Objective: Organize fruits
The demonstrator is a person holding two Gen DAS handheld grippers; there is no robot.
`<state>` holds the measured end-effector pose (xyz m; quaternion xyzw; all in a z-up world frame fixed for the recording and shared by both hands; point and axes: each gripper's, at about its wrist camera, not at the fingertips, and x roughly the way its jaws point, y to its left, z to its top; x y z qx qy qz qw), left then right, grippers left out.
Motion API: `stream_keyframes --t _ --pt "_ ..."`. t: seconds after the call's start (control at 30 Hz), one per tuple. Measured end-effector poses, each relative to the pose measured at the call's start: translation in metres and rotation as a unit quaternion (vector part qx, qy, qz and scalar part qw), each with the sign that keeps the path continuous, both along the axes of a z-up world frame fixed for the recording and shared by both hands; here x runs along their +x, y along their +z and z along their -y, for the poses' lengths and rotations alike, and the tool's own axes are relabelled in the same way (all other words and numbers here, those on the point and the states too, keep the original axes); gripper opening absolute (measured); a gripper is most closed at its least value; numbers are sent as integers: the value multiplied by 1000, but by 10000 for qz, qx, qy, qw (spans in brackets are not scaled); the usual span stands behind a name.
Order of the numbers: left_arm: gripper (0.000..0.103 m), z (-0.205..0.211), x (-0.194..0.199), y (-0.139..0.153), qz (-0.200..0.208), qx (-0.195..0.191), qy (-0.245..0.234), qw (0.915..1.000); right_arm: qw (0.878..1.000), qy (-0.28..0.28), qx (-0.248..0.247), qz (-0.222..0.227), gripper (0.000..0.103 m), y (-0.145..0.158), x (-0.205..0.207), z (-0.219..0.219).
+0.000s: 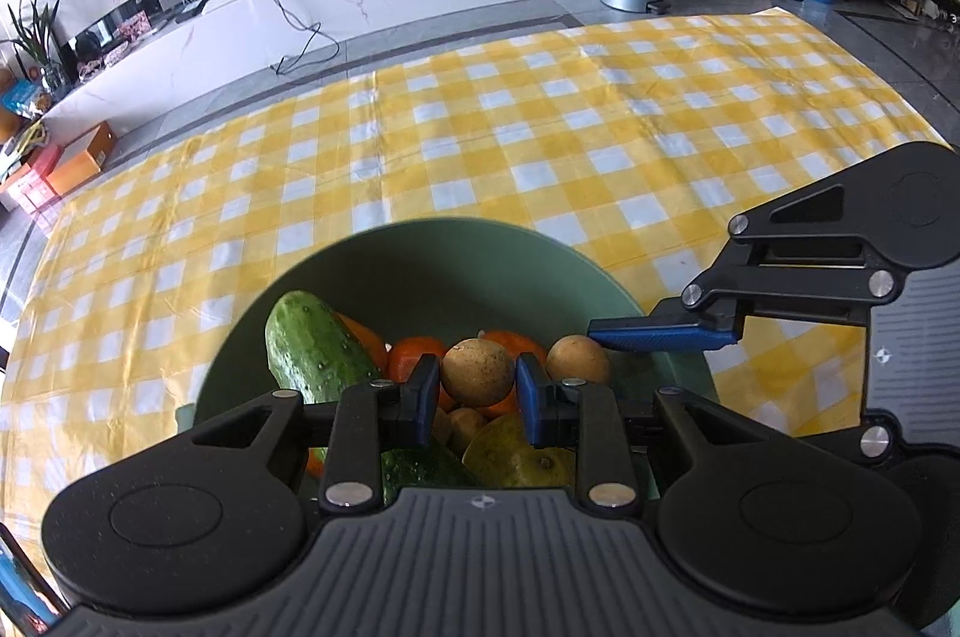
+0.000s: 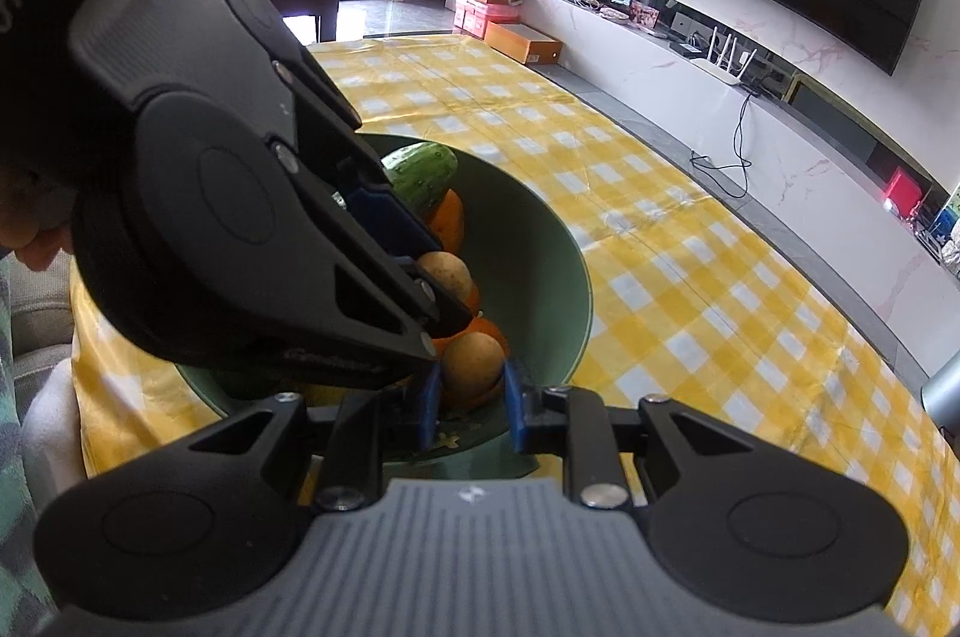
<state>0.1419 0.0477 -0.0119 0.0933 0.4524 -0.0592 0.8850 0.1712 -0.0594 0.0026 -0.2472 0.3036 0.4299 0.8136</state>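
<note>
A: While both grippers dip into the round green bowl (image 1: 540, 247), what do we hold?

B: Our left gripper (image 1: 477, 385) clamps one small round tan fruit (image 1: 478, 371); our right gripper (image 2: 469, 397) clamps another tan fruit (image 2: 471, 364), both just above the heap, left one farther in.

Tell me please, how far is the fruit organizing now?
Done: nothing is set out on the checkered cloth yet. In hand: the left gripper and the right gripper each clamp a round brown fruit over the green bowl. Left: the cucumber, the oranges and the rest in the bowl.
</note>
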Motion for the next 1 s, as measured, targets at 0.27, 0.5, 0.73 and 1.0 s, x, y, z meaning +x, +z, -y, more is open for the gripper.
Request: stream_keyframes --t 0.27,0.5,0.73,1.0 --pt "31 -1 -1 0 40 -88 68 9999 10000 -1 28 20 17 -3 -2 -1" --pt "45 -5 -7 3 118 -340 164 9992 9998 -37 191 66 31 -1 -5 5" --pt "59 -4 -22 25 469 -378 263 9978 9973 -250 402 556 55 10 -18 18" --pt "65 -13 -51 60 1188 -684 693 9881 9813 -1213 1223 862 67 34 -26 47"
